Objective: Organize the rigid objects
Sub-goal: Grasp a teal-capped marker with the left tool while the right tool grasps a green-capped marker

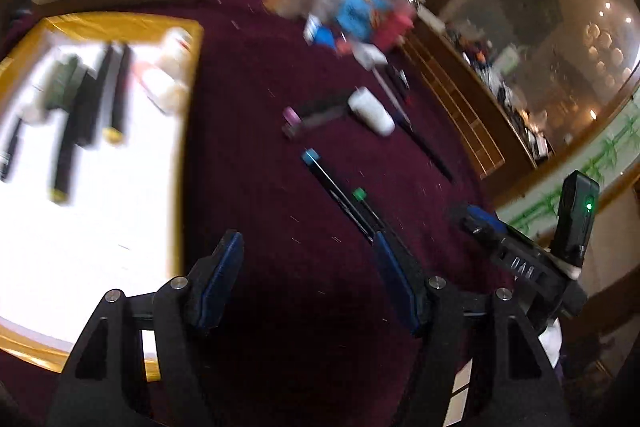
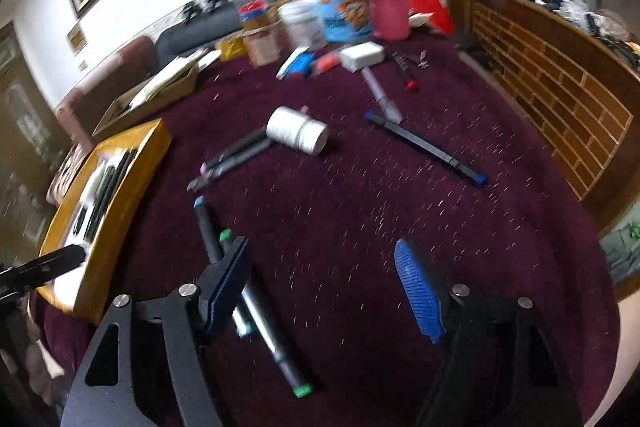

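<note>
My left gripper (image 1: 308,279) hangs open over the maroon cloth, nothing between its blue pads. To its left lies a yellow-rimmed tray (image 1: 192,75) holding several dark markers (image 1: 116,95). Ahead lie a white bottle (image 1: 370,111), pink-capped markers (image 1: 308,115) and a blue-capped marker (image 1: 332,183). My right gripper (image 2: 322,255) is open too, above the cloth. Its left finger (image 2: 228,279) stands over a green-capped marker (image 2: 276,343) and a blue-capped marker (image 2: 206,223), pads not pressing either. The white bottle (image 2: 298,135) and a dark blue marker (image 2: 428,147) lie further off.
Jars and tubs (image 2: 344,11) crowd the back of the table, with a cardboard box (image 2: 160,91) at the back left. A clear pen (image 2: 380,91) and small items lie near them. A wooden cabinet (image 2: 560,87) borders the right side. The tray (image 2: 120,211) sits at the left.
</note>
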`<action>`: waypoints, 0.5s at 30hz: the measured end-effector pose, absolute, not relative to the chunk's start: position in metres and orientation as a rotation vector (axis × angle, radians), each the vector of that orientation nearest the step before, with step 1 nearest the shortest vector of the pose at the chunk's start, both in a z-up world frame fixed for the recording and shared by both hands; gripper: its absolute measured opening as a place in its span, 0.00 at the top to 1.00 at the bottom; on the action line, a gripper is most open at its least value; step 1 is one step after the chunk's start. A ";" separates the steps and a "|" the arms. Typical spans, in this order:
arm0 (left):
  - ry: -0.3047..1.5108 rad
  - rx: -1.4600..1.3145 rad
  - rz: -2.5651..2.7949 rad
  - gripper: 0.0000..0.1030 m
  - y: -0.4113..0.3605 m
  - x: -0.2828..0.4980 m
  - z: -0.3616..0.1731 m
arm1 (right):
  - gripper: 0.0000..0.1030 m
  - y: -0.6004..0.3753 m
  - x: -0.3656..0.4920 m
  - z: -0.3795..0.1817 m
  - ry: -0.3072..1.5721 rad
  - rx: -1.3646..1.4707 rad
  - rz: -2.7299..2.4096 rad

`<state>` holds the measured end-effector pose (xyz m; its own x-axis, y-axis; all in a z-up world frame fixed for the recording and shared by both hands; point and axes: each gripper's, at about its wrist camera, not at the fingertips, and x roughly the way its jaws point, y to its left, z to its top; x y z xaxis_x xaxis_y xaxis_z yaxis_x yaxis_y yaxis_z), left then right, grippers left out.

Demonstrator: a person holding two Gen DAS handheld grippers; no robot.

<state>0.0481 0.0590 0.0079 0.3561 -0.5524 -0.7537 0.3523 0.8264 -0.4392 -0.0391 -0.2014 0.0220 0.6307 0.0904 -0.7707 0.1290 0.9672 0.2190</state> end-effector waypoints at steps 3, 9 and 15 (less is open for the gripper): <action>1.067 -0.180 -0.566 0.36 0.045 0.048 0.004 | 0.53 -0.181 -0.038 0.010 0.931 0.179 0.063; 1.085 -0.166 -0.506 0.36 0.035 0.056 -0.004 | 0.77 -0.167 -0.028 -0.006 0.953 0.091 0.077; 1.112 -0.142 -0.504 0.36 0.010 0.066 -0.014 | 0.78 -0.164 -0.030 -0.011 0.977 0.148 0.183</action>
<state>0.0659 0.0103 -0.0137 0.3442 -0.4556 -0.8210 0.3165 0.8795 -0.3553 -0.0298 -0.1639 -0.0108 0.5464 0.2200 -0.8081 -0.0871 0.9746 0.2063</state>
